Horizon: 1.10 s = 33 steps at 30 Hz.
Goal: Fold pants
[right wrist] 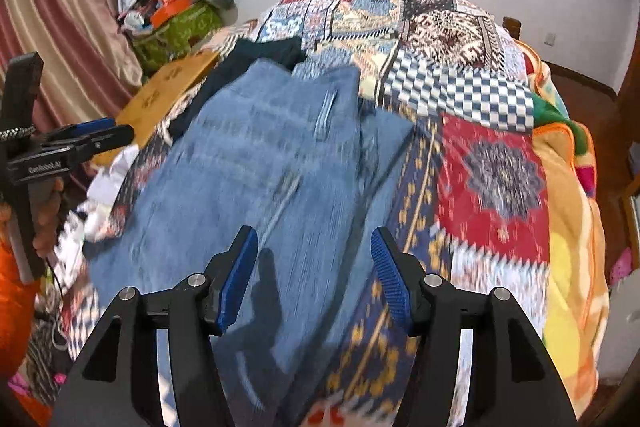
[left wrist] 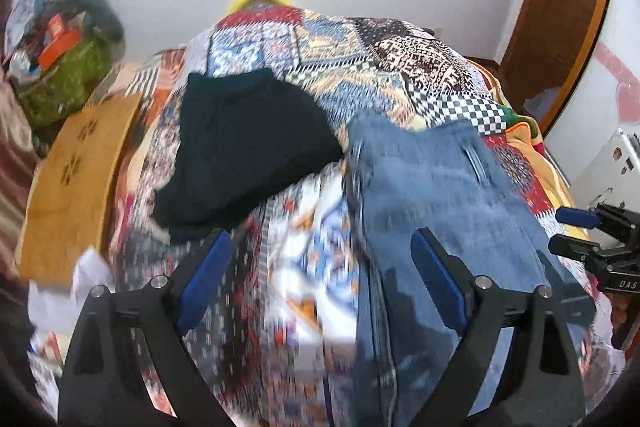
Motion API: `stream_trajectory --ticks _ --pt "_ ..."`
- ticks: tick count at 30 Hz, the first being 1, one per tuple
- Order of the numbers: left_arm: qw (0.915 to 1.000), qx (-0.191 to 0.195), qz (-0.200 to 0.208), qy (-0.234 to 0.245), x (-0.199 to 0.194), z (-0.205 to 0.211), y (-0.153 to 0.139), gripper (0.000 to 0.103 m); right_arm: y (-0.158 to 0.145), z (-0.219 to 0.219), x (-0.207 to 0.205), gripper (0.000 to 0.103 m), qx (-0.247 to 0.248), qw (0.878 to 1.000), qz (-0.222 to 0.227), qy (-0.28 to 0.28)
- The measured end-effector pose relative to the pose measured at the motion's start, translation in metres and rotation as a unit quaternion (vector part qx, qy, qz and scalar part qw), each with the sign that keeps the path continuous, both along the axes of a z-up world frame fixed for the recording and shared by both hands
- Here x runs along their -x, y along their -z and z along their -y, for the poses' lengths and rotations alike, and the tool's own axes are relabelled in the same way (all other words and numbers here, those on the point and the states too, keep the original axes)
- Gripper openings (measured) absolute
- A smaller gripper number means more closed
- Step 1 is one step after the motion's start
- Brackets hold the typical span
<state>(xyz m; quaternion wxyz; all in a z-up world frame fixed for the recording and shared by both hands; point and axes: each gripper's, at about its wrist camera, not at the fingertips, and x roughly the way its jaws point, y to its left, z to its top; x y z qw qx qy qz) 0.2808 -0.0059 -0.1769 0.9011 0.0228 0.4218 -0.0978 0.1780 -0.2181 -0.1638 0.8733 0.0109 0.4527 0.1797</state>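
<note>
1. Bed (right wrist: 496, 163), covered by a patchwork quilt; it carries every garment shown
2. Blue jeans (right wrist: 260, 167), the task's thing: spread lengthwise on the quilt, waistband at the far end, legs running toward the cameras. Judged soft but fairly heavy denim that will drape and drag instead of holding shape; thick seams, hems and the waistband should offer the firmest hold
3. Dark garment (left wrist: 240, 147), lying just beside the jeans on their left, its edge appearing to meet or slip under the denim near the waist; it could get caught up in a fold
4. Brown board (left wrist: 76, 179) at the bed's left edge, with a green bag (left wrist: 64, 87) of clutter behind it; both apart from the jeans
5. Left claw (left wrist: 322, 271): fingers spread wide, holding nothing, poised over the quilt at the jeans' left edge
6. Right claw (right wrist: 314, 267): fingers likewise apart and empty, above the nearer leg fabric
7. White crumpled cloth or paper (left wrist: 92, 271) near the board; too blurred to identify
</note>
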Motion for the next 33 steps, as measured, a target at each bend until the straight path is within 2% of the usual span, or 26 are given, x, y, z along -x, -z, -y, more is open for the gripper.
stream_trajectory --ticks 2,5,8,10,13,14,15,16,17,18,20,23,26,27,28,31,33 --pt "1.0000 0.001 -0.002 0.008 -0.023 0.009 0.006 0.092 0.000 -0.002 -0.019 0.055 0.000 1.000 0.009 0.003" --pt "0.9988 0.025 -0.031 0.028 -0.058 0.019 0.024 0.091 0.004 -0.005 -0.050 0.055 0.000 1.000 0.021 0.002" --pt "0.9976 0.028 -0.054 0.033 -0.089 0.029 0.041 0.087 0.011 -0.007 -0.079 0.055 -0.003 1.000 0.021 0.006" --pt "0.9945 0.057 -0.082 0.031 -0.108 0.031 0.052 0.082 0.016 -0.007 -0.095 0.055 -0.010 1.000 0.015 0.008" --pt "0.9859 0.106 -0.124 0.037 -0.127 0.034 0.064 0.067 0.025 -0.008 -0.116 0.055 -0.024 1.000 0.004 0.005" --pt "0.9828 0.120 -0.133 0.045 -0.132 0.038 0.067 0.058 0.030 -0.009 -0.122 0.054 -0.025 1.000 -0.005 0.004" --pt "0.9812 0.126 -0.137 0.051 -0.135 0.040 0.067 0.051 0.036 -0.010 -0.127 0.050 -0.029 1.000 -0.012 0.002" --pt "0.9821 0.119 -0.137 0.050 -0.135 0.045 0.066 0.050 0.038 -0.010 -0.129 0.039 -0.034 0.999 -0.015 -0.001" --pt "0.9831 0.117 -0.132 0.050 -0.134 0.047 0.063 0.043 0.041 -0.011 -0.130 0.021 -0.050 0.999 -0.017 -0.012" --pt "0.9844 0.114 -0.126 0.046 -0.134 0.048 0.060 0.037 0.042 -0.011 -0.129 0.015 -0.063 0.998 -0.018 -0.022" --pt "0.9859 0.116 -0.114 0.041 -0.132 0.047 0.048 0.031 0.033 -0.012 -0.123 0.010 -0.059 0.998 0.001 -0.025" --pt "0.9877 0.124 -0.081 0.051 -0.129 0.049 0.026 0.028 0.010 -0.010 -0.108 0.010 -0.058 0.996 0.056 -0.028" --pt "0.9928 0.079 -0.069 0.058 -0.137 0.066 0.023 0.028 -0.001 0.000 -0.102 0.010 -0.058 0.995 0.082 -0.014" --pt "0.9943 0.057 -0.069 0.058 -0.141 0.072 0.028 0.028 0.002 0.004 -0.103 0.010 -0.053 0.995 0.079 -0.004" --pt "0.9955 0.017 -0.077 0.053 -0.149 0.080 0.041 0.028 0.007 0.006 -0.106 0.010 -0.050 0.996 0.075 0.003" --pt "0.9915 -0.006 -0.120 0.049 -0.165 0.088 0.081 0.029 0.041 0.011 -0.120 0.010 -0.016 0.999 0.028 0.030" --pt "0.9926 -0.016 -0.107 0.055 -0.163 0.090 0.082 0.029 0.060 0.012 -0.127 0.011 -0.010 0.999 0.003 0.034"
